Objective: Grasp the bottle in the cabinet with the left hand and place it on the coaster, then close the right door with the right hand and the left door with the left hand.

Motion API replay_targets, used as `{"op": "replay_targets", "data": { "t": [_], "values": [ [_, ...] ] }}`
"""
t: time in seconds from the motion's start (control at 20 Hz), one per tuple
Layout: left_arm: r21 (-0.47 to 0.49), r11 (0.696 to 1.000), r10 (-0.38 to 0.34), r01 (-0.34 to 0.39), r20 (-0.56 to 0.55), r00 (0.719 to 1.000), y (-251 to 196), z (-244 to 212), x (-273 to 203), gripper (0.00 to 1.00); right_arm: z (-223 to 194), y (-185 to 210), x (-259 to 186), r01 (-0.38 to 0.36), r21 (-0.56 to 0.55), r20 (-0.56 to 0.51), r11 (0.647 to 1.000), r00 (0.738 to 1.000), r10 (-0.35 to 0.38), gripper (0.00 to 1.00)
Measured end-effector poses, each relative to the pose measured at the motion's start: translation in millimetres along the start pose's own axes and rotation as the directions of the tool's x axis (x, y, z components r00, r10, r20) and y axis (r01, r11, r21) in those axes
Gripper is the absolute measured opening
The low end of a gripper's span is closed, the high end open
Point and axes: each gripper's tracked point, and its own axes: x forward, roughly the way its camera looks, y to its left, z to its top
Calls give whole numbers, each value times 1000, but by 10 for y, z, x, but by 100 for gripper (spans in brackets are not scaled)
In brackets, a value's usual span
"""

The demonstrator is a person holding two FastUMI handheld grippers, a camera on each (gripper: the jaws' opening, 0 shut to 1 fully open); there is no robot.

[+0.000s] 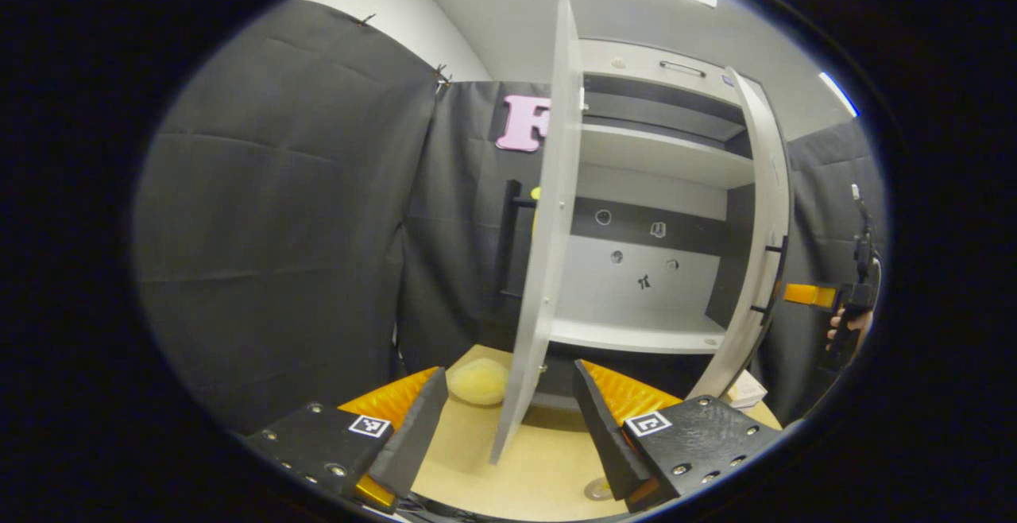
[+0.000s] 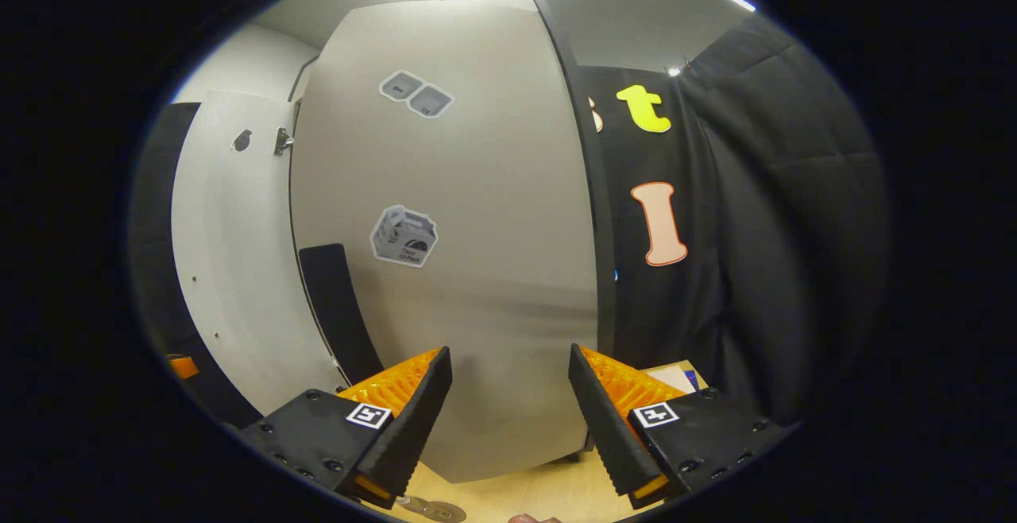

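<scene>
Left gripper view looks straight into the cabinet (image 1: 651, 189), and the shelves inside look bare, so my guess is the bottle step is already handled; I honestly can't make out the bottle anywhere. At the foot of the cabinet, by the left door's lower edge, there's a pale round pad that could be the coaster (image 1: 477, 381), hard to say. The left door (image 1: 548, 221) hangs wide open, edge-on between the fingers of the left gripper (image 1: 508, 420), which is spread wide with nothing in it, parked in front of the cabinet. Over at the cabinet's right side, the right door (image 2: 469, 213) is swung part way, and the right gripper (image 2: 508, 408) is squared up close to its outer face, jaws wide and empty, looks set to push it closed. A hand (image 1: 846, 328) shows beyond that door.
</scene>
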Motion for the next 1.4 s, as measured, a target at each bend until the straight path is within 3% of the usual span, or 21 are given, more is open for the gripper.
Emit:
{"op": "replay_targets", "data": {
  "t": [0.4,0.65,0.8,0.9,0.95,1.25,1.4],
  "values": [
    [-19,999,41,-40,59,997,788,352,310,91,-201,-46,-111,77,9,-20,997,997,-77,95],
    [-68,995,-61,69,116,991,917,720,647,91,-271,-13,-204,126,-1,-12,992,992,-126,95],
    [0,990,-138,139,137,981,904,880,854,91,-257,-43,-267,167,-6,7,986,986,-167,92],
    [67,976,-214,206,141,967,761,979,1038,91,-282,-65,-320,199,-2,18,980,980,-199,95],
    [96,965,-257,245,145,955,676,1014,1115,91,-295,-77,-347,214,2,21,977,977,-214,92],
    [80,938,-345,336,154,926,631,1142,1532,91,-376,-207,-532,297,21,16,955,955,-298,95],
    [119,915,-401,386,140,906,583,1198,1620,91,-398,-316,-651,342,33,19,939,939,-343,95]
  ]
}}
